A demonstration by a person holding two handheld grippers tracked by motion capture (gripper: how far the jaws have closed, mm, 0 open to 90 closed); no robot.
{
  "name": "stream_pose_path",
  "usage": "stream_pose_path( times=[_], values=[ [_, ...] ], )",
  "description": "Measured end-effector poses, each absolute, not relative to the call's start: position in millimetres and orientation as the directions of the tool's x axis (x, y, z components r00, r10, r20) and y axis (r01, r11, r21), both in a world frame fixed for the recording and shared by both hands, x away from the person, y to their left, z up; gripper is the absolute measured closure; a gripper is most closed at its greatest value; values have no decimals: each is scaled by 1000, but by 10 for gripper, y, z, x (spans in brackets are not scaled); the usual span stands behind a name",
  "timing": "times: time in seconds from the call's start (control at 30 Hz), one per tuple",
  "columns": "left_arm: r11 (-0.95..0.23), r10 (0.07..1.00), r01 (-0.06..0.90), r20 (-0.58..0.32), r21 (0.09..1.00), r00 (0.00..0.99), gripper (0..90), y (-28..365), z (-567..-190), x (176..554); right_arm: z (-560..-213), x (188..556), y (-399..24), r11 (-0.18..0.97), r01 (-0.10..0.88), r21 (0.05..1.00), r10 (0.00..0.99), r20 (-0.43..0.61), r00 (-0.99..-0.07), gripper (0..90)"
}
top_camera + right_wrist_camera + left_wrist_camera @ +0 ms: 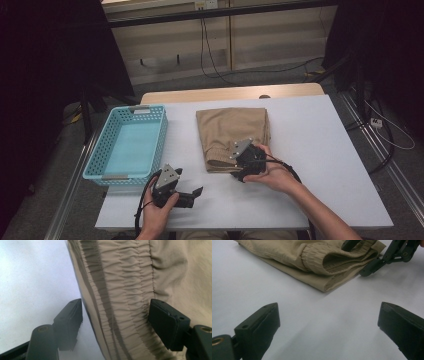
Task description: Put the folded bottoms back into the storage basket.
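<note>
1. Right gripper (239, 165) sits at the near edge of the folded tan fabric trousers (231, 134), its jaws set wide with one on bare table and the other on the cloth, straddling the gathered elastic waistband (120, 297) without pinching it yet.
2. Left gripper (192, 194) rests low over the white tabletop (310, 150), near the front edge and apart from the garment, jaws spread wide and empty.
3. Likely risk: if the right jaws close as they stand, they may catch just the top layer of the waistband, so the fold would peel open when lifted. The jaw on the table could also slide under and drag the whole stack.
4. Trousers lie mid-table, folded into a neat rectangle, with the ruched waistband facing the person and the layered edges showing.
5. Light blue perforated plastic basket (159, 131) stands to the garment's left, well apart, nothing inside.
</note>
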State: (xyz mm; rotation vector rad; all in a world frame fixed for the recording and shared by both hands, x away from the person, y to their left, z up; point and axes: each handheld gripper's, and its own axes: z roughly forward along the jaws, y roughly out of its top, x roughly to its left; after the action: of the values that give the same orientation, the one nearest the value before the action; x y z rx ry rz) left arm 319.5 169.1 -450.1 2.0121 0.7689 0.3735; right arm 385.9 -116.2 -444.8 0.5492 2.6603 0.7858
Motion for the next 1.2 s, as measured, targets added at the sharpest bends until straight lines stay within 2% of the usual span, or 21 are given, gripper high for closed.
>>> stream_pose_path(
  times=[0.27,0.3,0.37,0.4,0.63,0.83,0.87,0.97,1.2],
  values=[
    [-364,638,384,-74,849,767,46,1691,-4496,3194,-4442,3866,-1151,780,270,565,441,-190,-877,323],
    [-371,638,377,-62,849,767,47,1690,-4494,3189,-4441,3871,-1154,781,265,566,438,-192,-879,340],
    [-361,637,383,-75,850,767,46,1689,-4496,3191,-4426,3880,-1134,793,255,554,432,-214,-876,465],
    [-359,640,384,-76,851,765,46,1689,-4497,3195,-4419,3893,-1127,802,244,546,423,-229,-877,493],
    [-376,639,374,-55,848,768,47,1694,-4496,3208,-4420,3902,-1126,805,231,546,417,-244,-876,545],
    [-381,628,363,-50,851,777,48,1676,-4489,3176,-4422,3903,-1132,809,218,546,412,-261,-873,629],
    [-377,630,366,-54,851,774,48,1673,-4491,3176,-4420,3903,-1134,812,208,545,404,-267,-875,668],
    [-380,636,369,-50,848,770,47,1677,-4496,3197,-4418,3898,-1130,815,200,543,396,-271,-877,695],
    [-384,621,363,-54,849,782,48,1666,-4489,3173,-4399,3929,-1176,780,236,579,430,-224,-875,752]
  ],
)
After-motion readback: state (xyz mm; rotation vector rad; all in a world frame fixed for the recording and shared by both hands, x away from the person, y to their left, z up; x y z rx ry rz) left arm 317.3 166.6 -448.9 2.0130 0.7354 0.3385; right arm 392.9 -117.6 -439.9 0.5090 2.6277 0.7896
